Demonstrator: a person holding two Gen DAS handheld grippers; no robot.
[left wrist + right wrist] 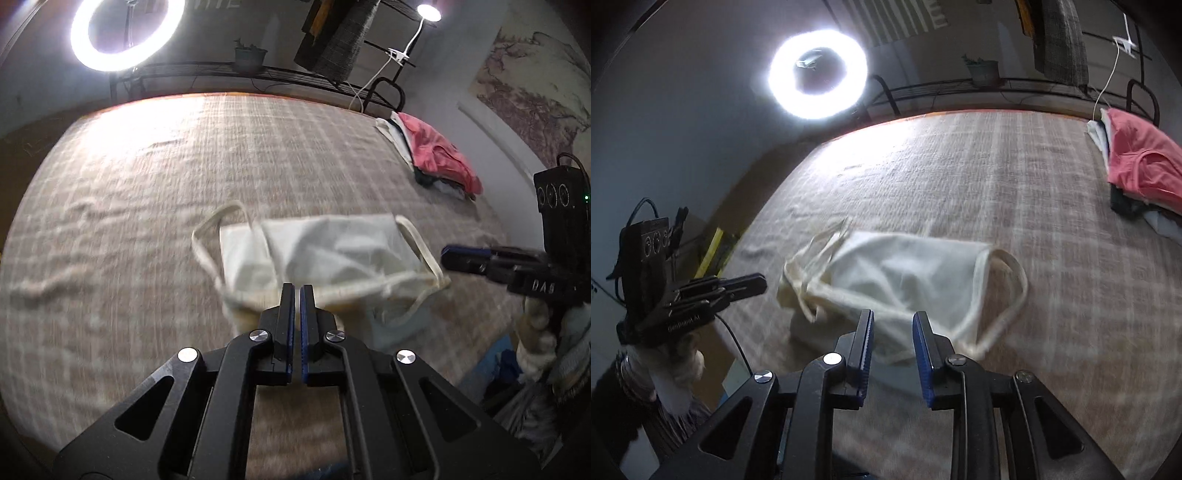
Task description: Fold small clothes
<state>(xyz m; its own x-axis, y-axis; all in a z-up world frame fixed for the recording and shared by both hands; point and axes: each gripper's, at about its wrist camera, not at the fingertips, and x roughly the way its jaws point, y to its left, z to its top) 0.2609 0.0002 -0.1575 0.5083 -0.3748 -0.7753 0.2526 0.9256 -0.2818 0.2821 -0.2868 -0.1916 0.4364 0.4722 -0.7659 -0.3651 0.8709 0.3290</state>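
Where the left wrist camera looks along its own fingers, the left gripper (pixel 297 291) shows matte black plastic arms with silver rivets and ribbed blue pads, the two jaws drawn almost together with only a thin slit between them. Whether any cloth is caught in that slit cannot be told; the tips sit right at the near hem of the cream garment (pixel 332 251). That garment is a small soft top with narrow bound straps looping out at both ends, lying crumpled and partly doubled over on the plaid bedspread (pixel 147 184), a coarse woven cover in beige and brown with rumpled ridges to the left. Motion blur smears the fabric edges. The right gripper (pixel 476 260) enters from the right, its fingers seen side-on, so their gap is unreadable here. A pile of clothes (pixel 439 155), topped by a pink piece, sits at the far right edge; a ring light (pixel 77 40) glares above.

In the right wrist view, the right gripper (pixel 892 325) has its jaws clearly apart, empty, just above the cream garment's (pixel 905 273) near edge. The left gripper (pixel 738 284) reaches in from the left, fingers together, beside the strap end. The pile of clothes (pixel 1137 162) is cut off by the frame.
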